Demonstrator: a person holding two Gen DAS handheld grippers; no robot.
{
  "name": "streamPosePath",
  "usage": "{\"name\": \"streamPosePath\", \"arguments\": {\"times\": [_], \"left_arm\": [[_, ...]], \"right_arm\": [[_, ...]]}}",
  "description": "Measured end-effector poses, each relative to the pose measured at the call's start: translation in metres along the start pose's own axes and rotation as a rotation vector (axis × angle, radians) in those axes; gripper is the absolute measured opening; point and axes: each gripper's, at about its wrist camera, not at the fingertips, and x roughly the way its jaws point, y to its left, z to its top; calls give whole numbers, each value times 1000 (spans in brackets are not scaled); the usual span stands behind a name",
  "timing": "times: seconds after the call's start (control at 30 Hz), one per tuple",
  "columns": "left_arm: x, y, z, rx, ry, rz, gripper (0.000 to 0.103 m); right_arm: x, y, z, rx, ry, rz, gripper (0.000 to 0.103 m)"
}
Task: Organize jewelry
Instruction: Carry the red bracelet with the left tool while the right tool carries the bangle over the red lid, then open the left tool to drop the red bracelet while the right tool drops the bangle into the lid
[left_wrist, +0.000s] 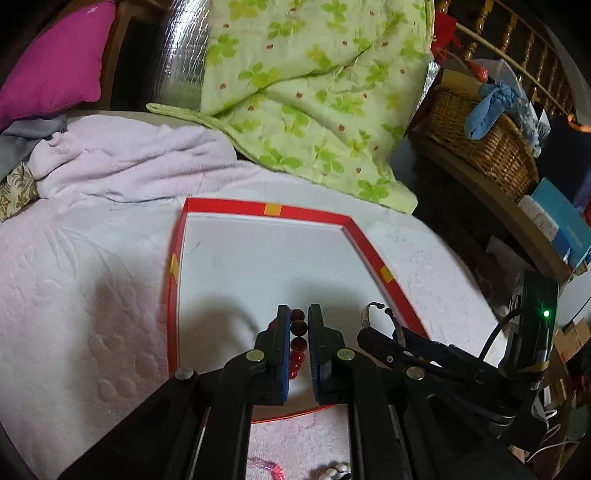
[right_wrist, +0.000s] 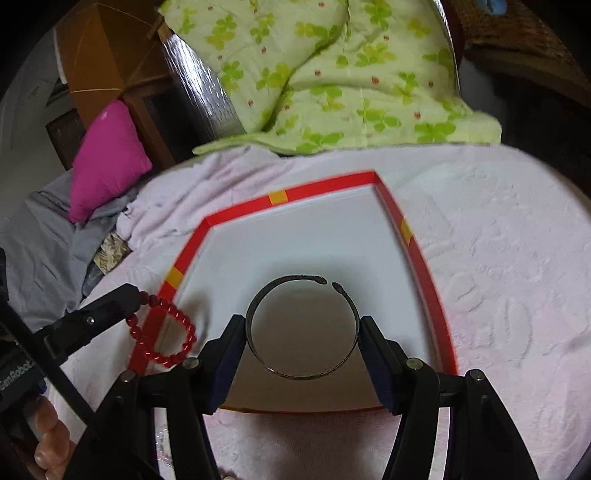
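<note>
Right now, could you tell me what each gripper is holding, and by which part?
Left gripper pinches the red bead bracelet across its strand; right gripper clamps the open dark metal bangle by opposite sides.

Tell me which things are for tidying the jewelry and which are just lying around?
For the job:
red bead bracelet, held in the left tongs
metal bangle, held in the right tongs
red tray

Just lying around:
green blanket
pink pillow
wicker basket
</note>
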Motion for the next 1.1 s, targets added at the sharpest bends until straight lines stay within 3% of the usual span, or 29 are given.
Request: {"name": "streamPosePath", "arguments": {"times": [0.17,0.47,0.77,0.87,1.03,1.1], "left_arm": [[16,6,-10,-8,48,29,9],[30,12,-36,-27,204,62,9],[20,-11,-57,47,273,56,9],[17,-15,-59,64,268,66,10],[13,-7,-55,53,221,149,10],[7,-2,-52,32,207,149,13]], "right_arm": [[15,-9,-6,10,40,-46,65],[16,-1,-15,-127,137,-193,66],[2,-8,-22,-132,242,-217,66],[-4,-13,-26,-109,269,-215,65],[-9,-16,-26,-98,242,-180,70],[-13,-16,-27,-102,228,-157,74]]}}
